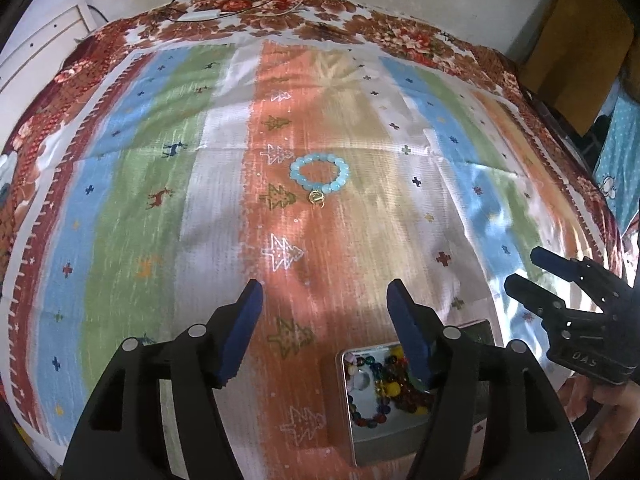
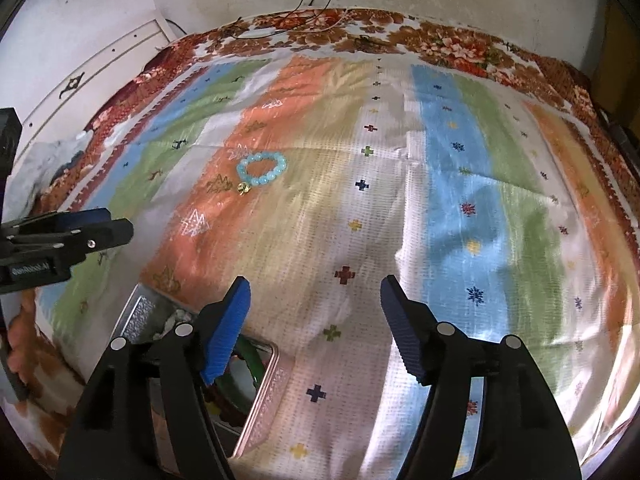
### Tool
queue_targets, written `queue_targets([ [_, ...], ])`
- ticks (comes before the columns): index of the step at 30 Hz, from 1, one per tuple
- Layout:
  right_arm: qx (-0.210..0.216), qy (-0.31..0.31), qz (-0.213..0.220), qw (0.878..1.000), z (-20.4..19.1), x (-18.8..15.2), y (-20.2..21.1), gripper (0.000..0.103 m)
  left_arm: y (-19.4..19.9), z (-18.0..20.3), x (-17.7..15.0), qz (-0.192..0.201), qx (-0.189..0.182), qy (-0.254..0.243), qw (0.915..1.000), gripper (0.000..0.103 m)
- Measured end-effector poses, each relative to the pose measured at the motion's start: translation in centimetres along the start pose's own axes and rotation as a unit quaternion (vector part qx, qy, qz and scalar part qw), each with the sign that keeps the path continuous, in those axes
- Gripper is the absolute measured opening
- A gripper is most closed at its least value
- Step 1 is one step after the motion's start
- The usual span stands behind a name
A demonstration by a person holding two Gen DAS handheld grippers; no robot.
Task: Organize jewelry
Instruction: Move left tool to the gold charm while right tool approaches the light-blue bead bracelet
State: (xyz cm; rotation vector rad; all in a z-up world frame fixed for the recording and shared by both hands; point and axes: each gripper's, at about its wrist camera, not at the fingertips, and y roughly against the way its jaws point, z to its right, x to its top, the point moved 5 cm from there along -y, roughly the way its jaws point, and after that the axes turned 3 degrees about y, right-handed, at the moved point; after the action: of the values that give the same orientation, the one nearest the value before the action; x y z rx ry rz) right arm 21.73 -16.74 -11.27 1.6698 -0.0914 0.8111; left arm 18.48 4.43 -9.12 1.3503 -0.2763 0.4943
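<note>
The left tongs (image 1: 324, 308) stood spread with nothing between their blue pads, hovering over the near part of the bed, and the right tongs (image 2: 314, 308) were spread and empty as well. In the left wrist view the right tongs showed at the right edge, also parted, held by a hand (image 1: 600, 408) just below them.

Directly under the left tongs, near the bed's near edge, sat an open metal tin (image 1: 360, 428) on the striped bedspread (image 1: 132, 200). It already held a heap of mixed coloured bead jewelry (image 1: 384, 384), reds, yellows and darker beads, which I judged to be pieces already sorted away. In the right wrist view the same tin (image 2: 256, 400) showed a pinkish rim and what looked like a green bangle (image 2: 250, 360) inside, partly hidden behind the left finger of the right tongs.

Further out, near the middle of the bed on the orange stripe, lay a pale blue bead bracelet (image 1: 319, 172) with a small gold charm, flat, alone and well apart from the tin and from both tongs. It was the only loose piece visible.

By my judgement the task was nearly finished: most jewelry sat in the tin, and the blue bracelet remained to be picked up and placed with the rest
</note>
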Motion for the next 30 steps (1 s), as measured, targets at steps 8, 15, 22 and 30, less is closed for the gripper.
queue_targets([
  [8,-0.041,0.029,0.017,0.999,-0.2,1.4,-0.3,0.072,-0.7,0.4,0.3,0.002,0.013,-0.026,0.9996,0.071],
  [15,-0.051,0.055,0.023,0.997,-0.8,2.6,-0.9,0.072,-0.9,0.5,0.6,0.008,0.021,-0.035,0.9991,0.076],
  [22,-0.028,0.047,0.015,0.998,-1.1,3.7,-2.0,0.075,-1.1,0.3,1.1,0.019,0.036,-0.043,0.9983,0.082],
  [30,0.031,-0.011,-0.004,0.999,-0.8,5.2,-3.7,0.076,-2.7,-0.4,2.8,0.015,0.039,-0.034,0.9985,0.087],
])
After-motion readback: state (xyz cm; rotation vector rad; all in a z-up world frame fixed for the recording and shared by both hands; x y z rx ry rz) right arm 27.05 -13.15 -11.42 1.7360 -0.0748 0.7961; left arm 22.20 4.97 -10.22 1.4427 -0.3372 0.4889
